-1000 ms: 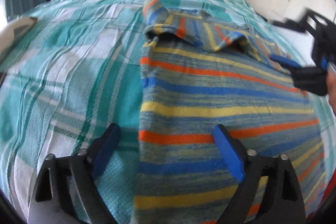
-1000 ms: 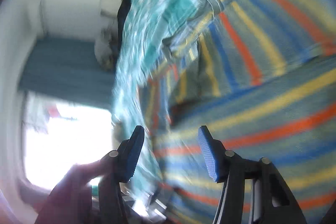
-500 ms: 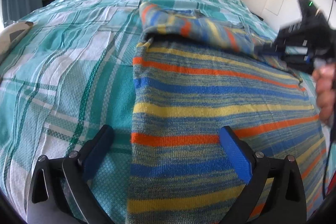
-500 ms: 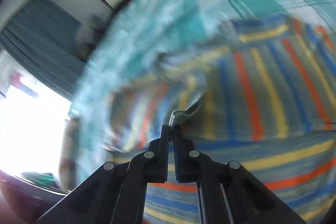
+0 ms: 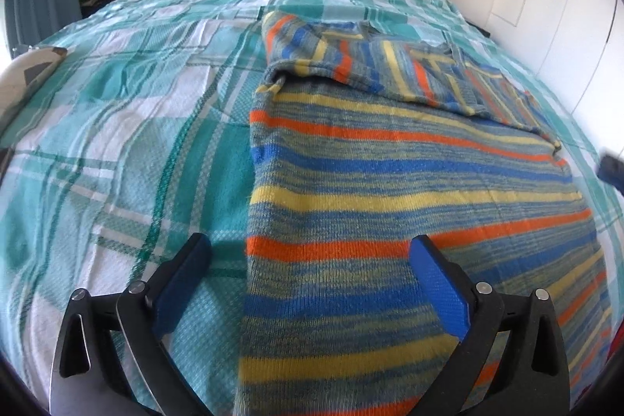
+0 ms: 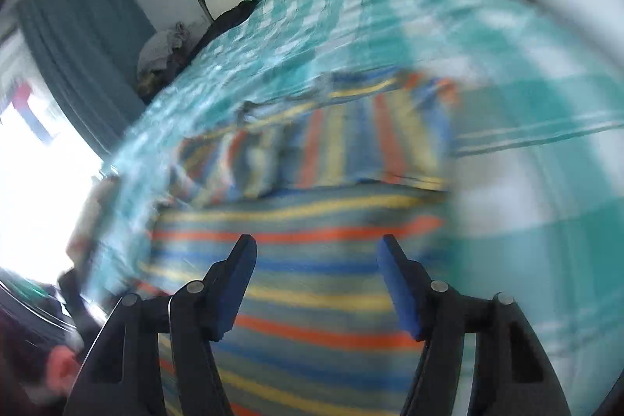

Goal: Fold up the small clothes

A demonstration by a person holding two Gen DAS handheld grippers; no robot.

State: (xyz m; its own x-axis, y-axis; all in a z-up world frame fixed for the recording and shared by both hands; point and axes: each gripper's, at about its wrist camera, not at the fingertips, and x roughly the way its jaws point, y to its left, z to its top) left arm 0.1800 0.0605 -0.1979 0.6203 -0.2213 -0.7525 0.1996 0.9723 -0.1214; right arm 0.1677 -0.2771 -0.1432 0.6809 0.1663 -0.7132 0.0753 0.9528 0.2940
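Striped sweater [image 5: 409, 190] part folded on the bed [image 5: 128, 112]

We see it lying flat on the checked bedspread, both sleeves turned in across the chest at its far end; we judge the body fold is left. Our left gripper [image 5: 312, 283] hovers over its near left edge, jaws wide apart and empty; our right gripper [image 6: 318, 283], its view blurred, also has jaws apart, holding nothing

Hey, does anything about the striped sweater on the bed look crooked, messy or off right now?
Mostly tidy. The striped sweater lies flat on the checked bedspread, but the folded-over sleeve across its top sits bunched and slanted, with a small flap poking out at its left end. Both grippers are open, holding nothing.
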